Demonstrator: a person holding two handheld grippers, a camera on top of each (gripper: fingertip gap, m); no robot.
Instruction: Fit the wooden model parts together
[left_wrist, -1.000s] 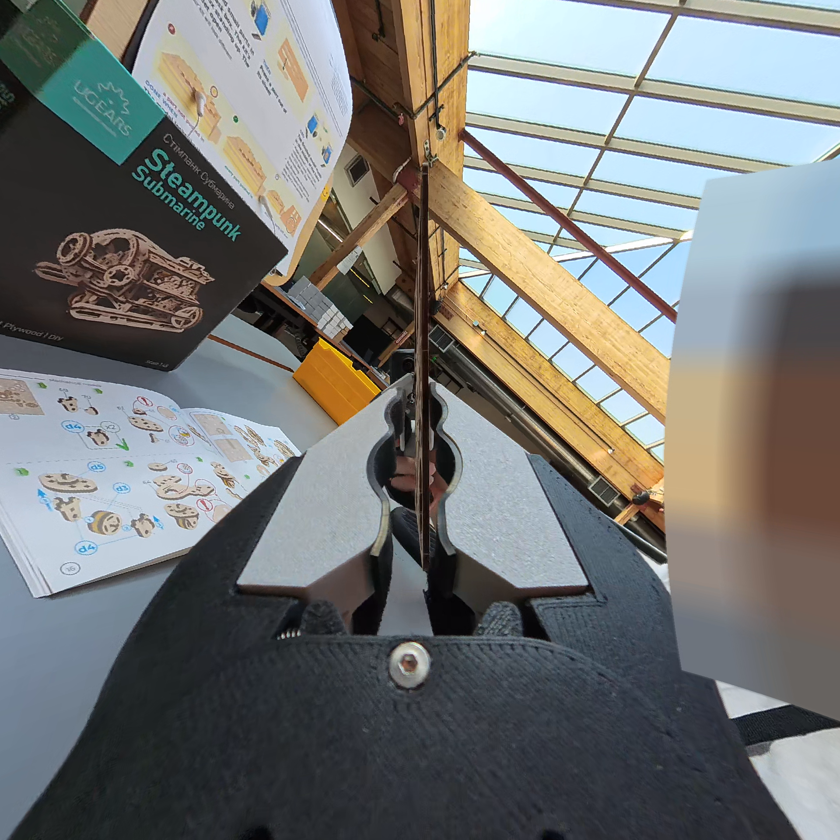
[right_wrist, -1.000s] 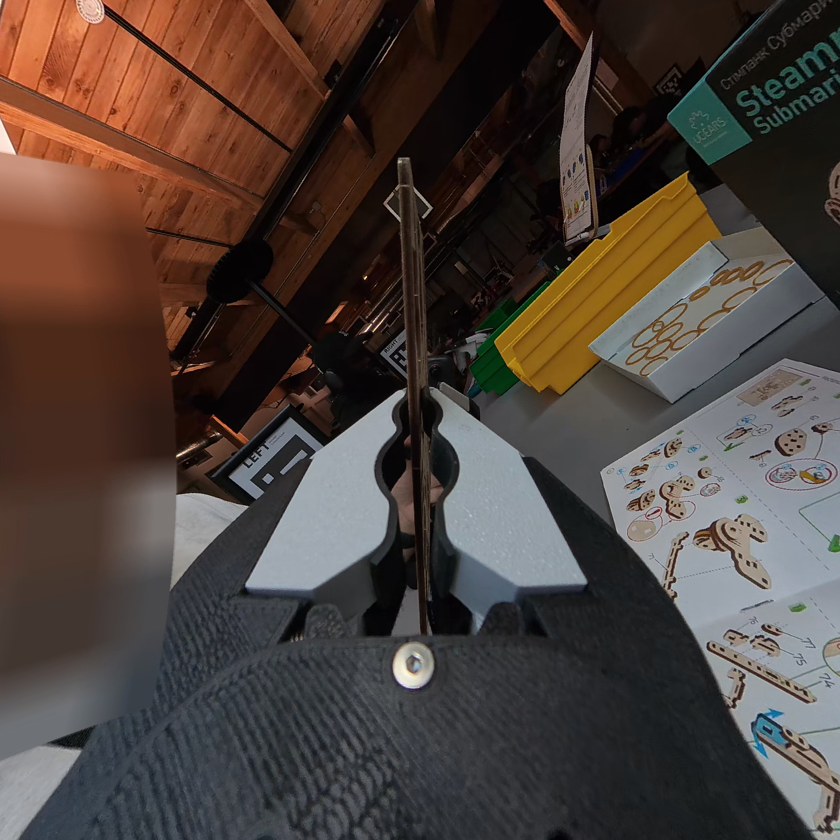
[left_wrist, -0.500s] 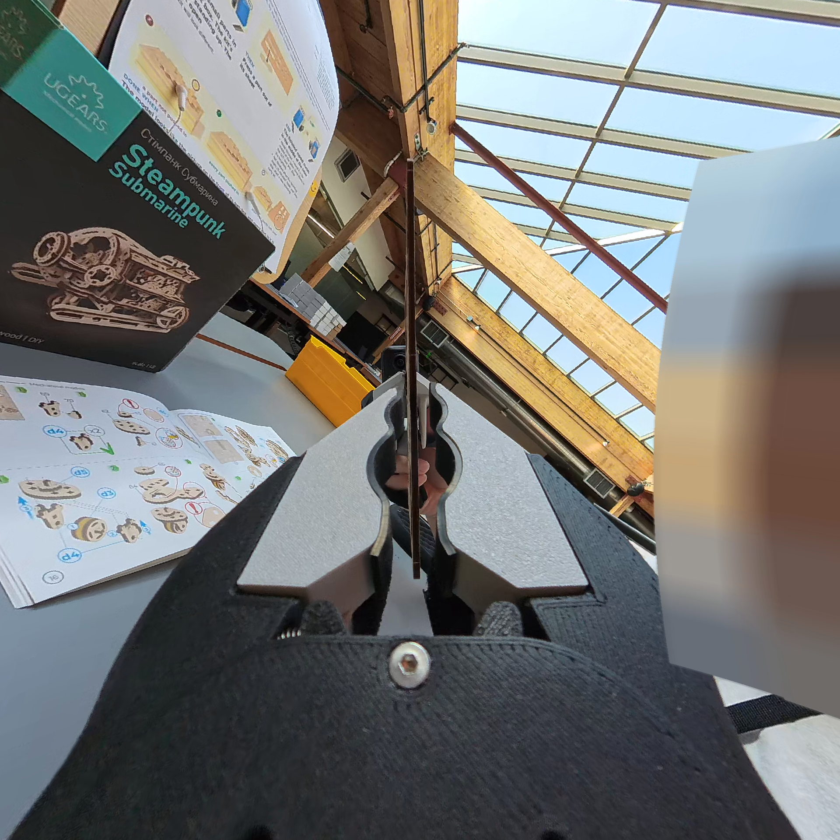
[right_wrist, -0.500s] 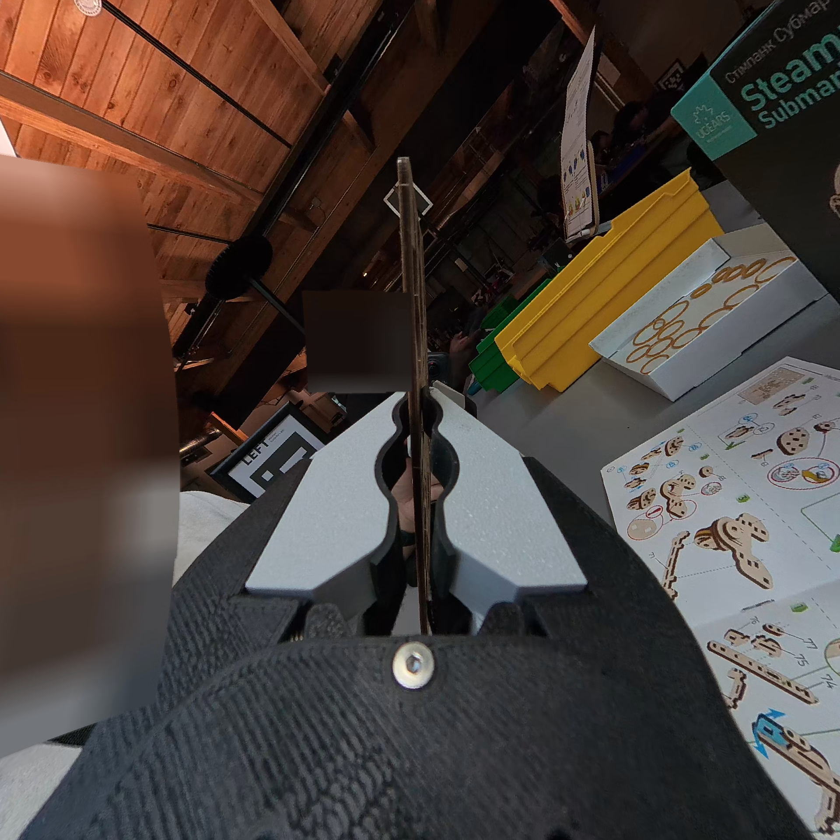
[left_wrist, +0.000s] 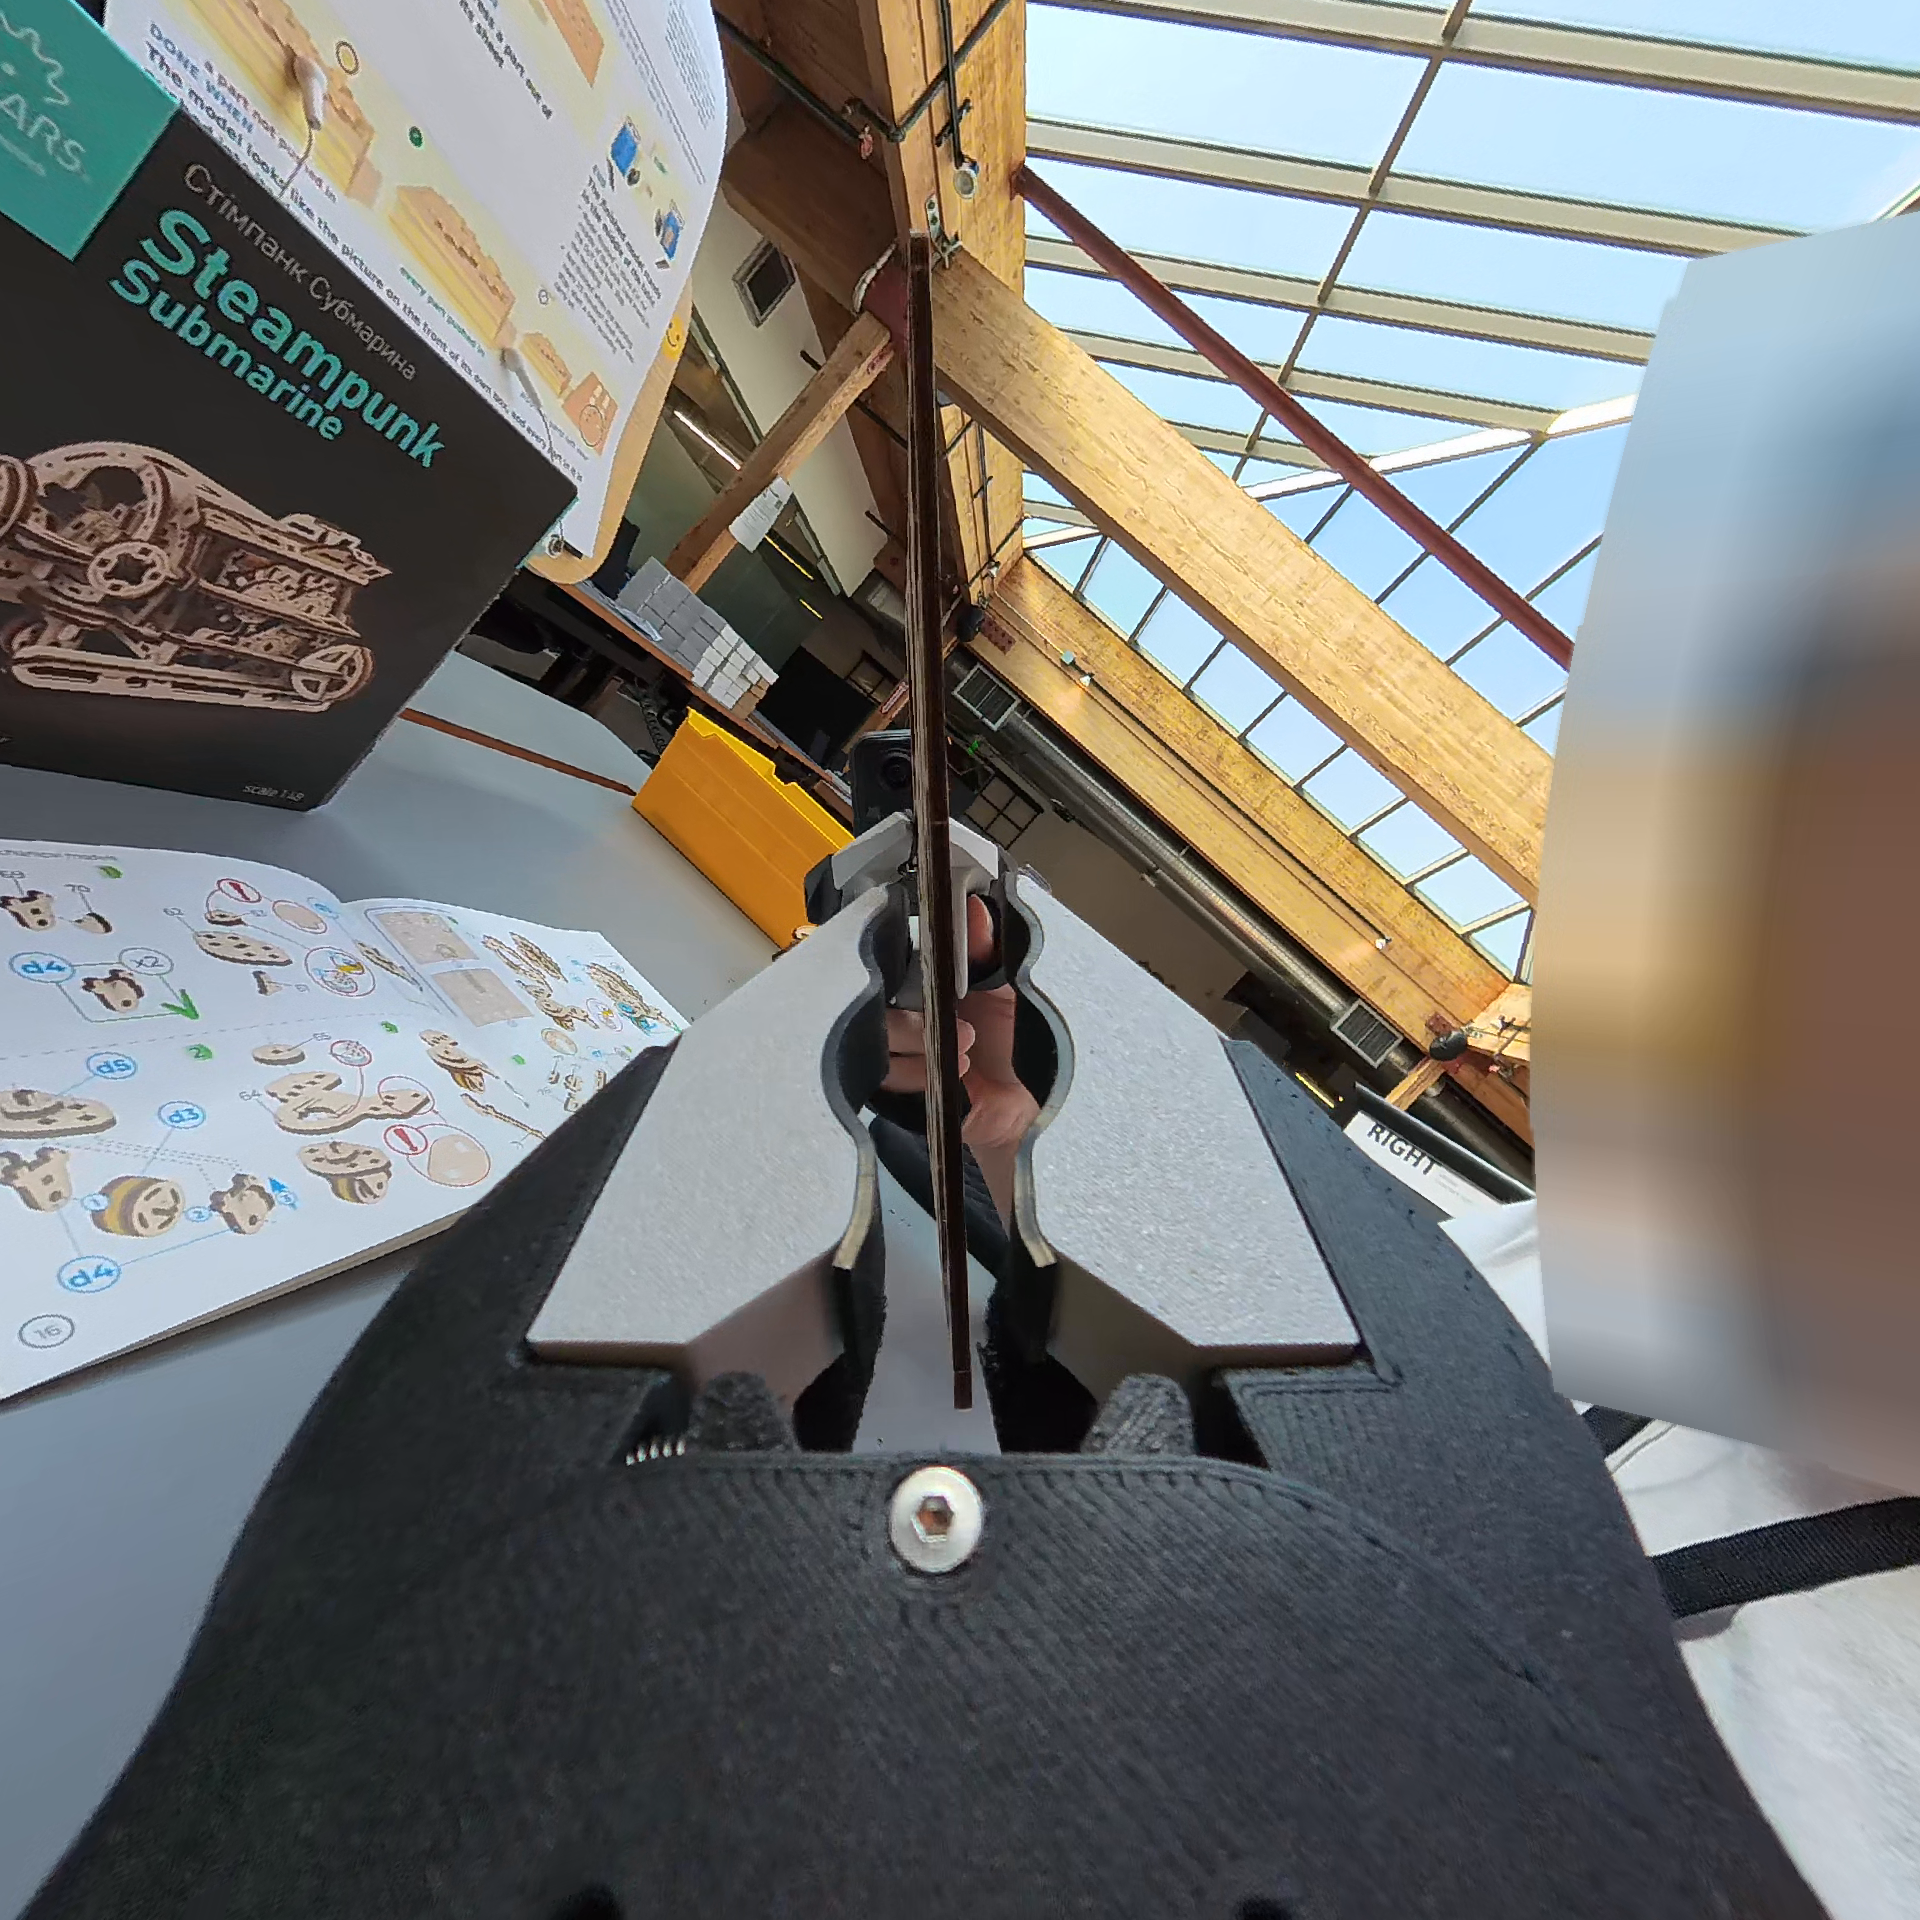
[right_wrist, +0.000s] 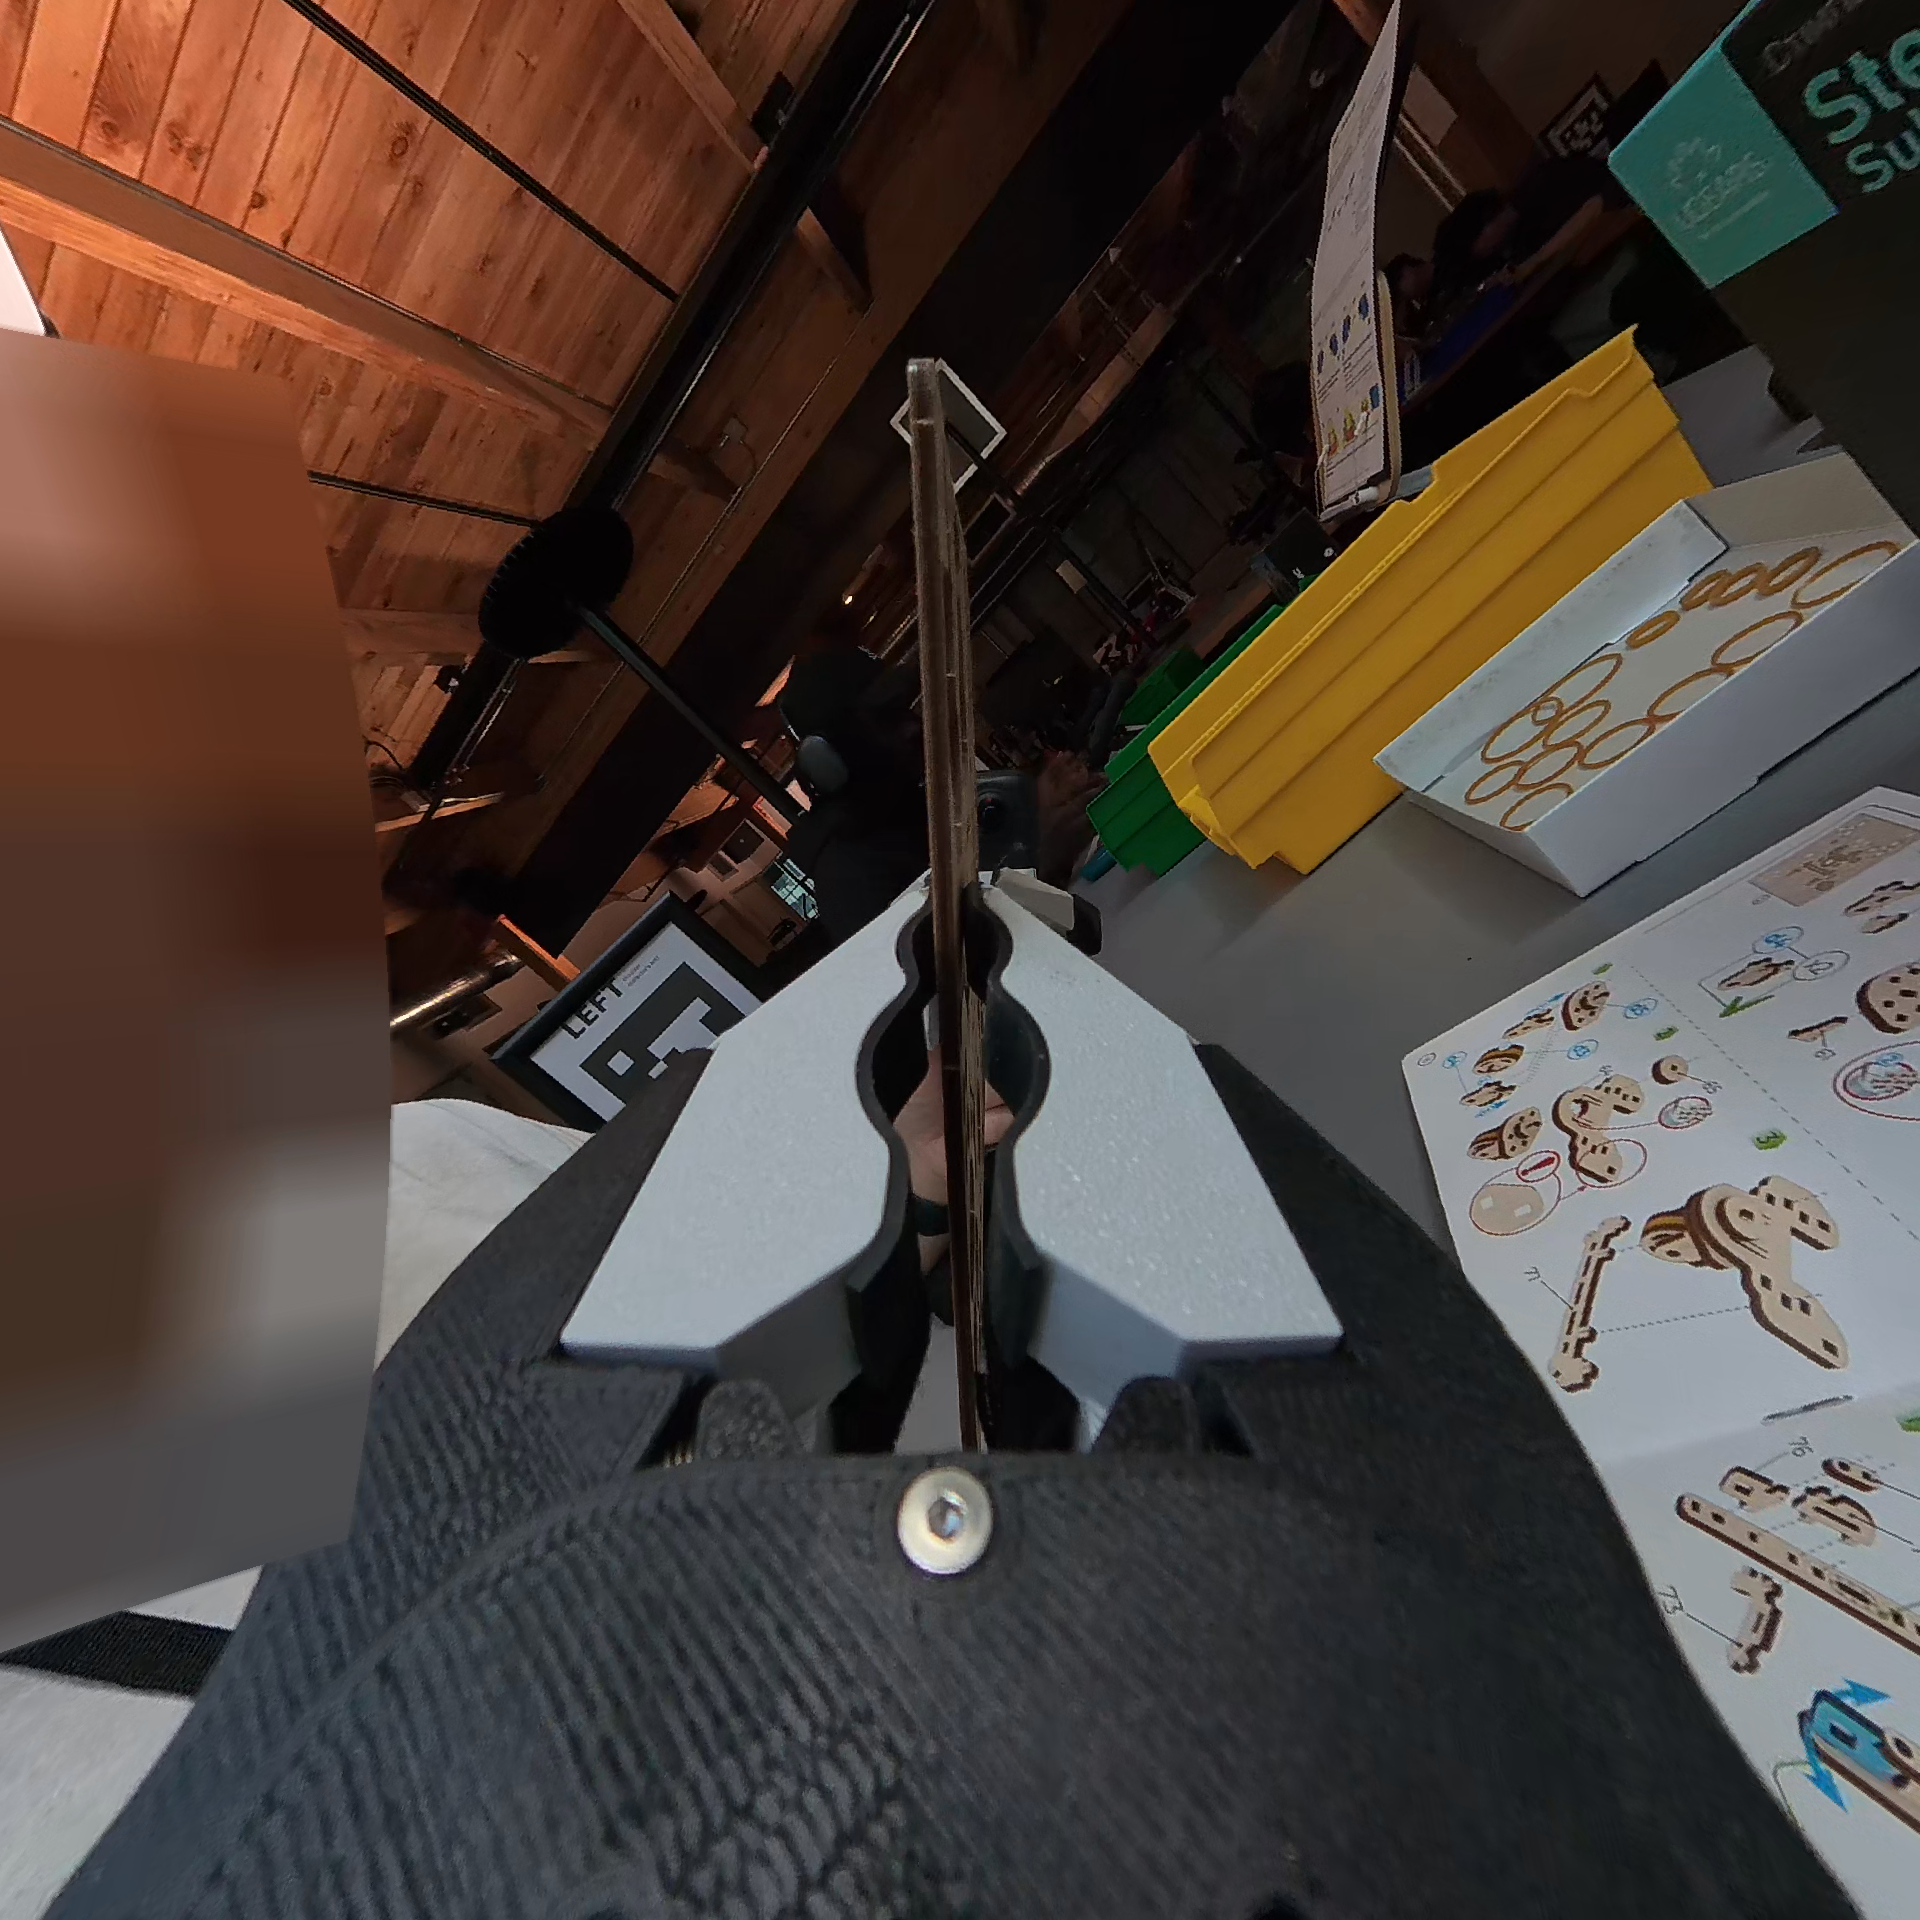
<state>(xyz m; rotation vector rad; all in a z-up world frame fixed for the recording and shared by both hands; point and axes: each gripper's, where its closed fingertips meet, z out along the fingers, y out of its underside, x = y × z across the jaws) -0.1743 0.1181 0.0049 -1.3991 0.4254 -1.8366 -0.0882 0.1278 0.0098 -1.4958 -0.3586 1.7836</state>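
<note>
A thin plywood sheet stands edge-on between the fingers of both grippers. My left gripper is shut on one end of it, and the sheet's near end reaches almost to the gripper's base. My right gripper is shut on the same sheet from the opposite side. Each view shows the other gripper's white fingertips just beyond its own: in the left wrist view and in the right wrist view. A hand shows through the gaps between the fingers.
An open instruction booklet lies on the grey table. A dark model box stands behind it. Yellow bins, a green bin and a white tray holding a wooden ring sheet stand at the back. Tip to tip, the grippers are about 9 cm apart.
Both grippers stay shut on the sheet. In the left wrist view the sheet now reaches deeper toward the gripper's base and the view has swung slightly. The right wrist view is nearly unchanged.
</note>
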